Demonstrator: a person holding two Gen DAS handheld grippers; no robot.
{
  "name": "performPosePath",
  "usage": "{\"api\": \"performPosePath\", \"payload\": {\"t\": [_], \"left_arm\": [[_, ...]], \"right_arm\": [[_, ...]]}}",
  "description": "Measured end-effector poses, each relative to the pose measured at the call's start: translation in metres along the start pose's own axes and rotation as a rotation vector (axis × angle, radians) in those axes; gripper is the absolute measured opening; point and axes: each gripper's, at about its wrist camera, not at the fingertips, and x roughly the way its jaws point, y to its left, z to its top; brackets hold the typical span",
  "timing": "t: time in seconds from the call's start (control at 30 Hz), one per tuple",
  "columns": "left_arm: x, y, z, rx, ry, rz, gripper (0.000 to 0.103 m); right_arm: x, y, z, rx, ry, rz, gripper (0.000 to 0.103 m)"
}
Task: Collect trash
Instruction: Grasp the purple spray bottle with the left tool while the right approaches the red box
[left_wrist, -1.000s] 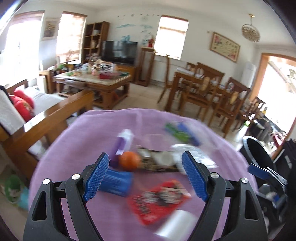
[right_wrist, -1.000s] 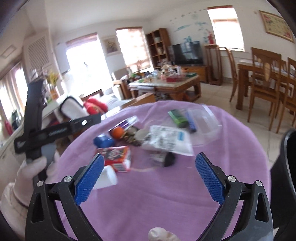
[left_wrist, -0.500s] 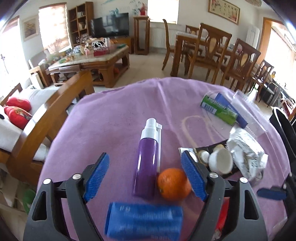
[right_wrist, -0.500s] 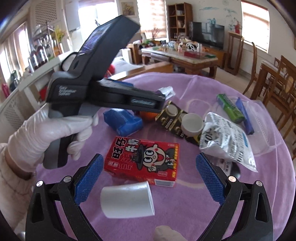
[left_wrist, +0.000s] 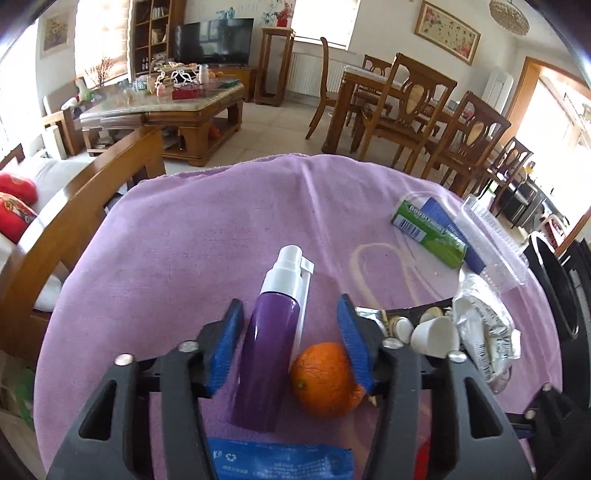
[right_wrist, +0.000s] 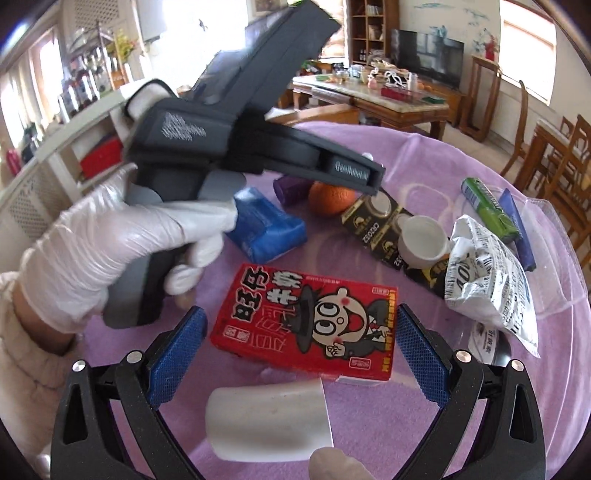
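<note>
Straddling the purple spray bottle (left_wrist: 271, 354) lying beside the orange (left_wrist: 323, 378) on the purple-clothed desk (left_wrist: 192, 236), the left gripper (left_wrist: 291, 345) is standing partly open, gripping nothing, while the right gripper (right_wrist: 295, 356) is hanging wide open, empty, over the red carton (right_wrist: 306, 321), seemingly lining up for pickups.

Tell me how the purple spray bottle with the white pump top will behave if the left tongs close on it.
The purple spray bottle with the white pump top lies on its side between the open left tongs, so it may roll. Its glossy round body looks smooth and could slip. The orange fruit sits against it and would probably get nudged or caught too.
</note>
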Motion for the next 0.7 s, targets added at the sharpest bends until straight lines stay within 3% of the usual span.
{"api": "performPosePath", "payload": {"t": [0.17, 0.27, 0.57, 0.7], "left_arm": [[-0.004, 0.008, 0.000, -0.046, -0.028, 0.003, 0.037], [-0.009, 0.013, 0.002, -0.051, -0.040, 0.056, 0.029], [-0.001, 0.014, 0.020, 0.028, 0.041, 0.060, 0.031], [0.014, 0.019, 0.030, 0.027, 0.102, 0.060, 0.062]], "right_arm": [[0.000, -0.004, -0.004, 0.016, -0.018, 0.019, 0.093], [0.000, -0.008, -0.007, 0.028, -0.029, 0.035, 0.091], [-0.004, -0.022, -0.007, 0.070, -0.046, 0.085, 0.091], [-0.006, -0.029, -0.007, 0.086, -0.051, 0.102, 0.091]]}}
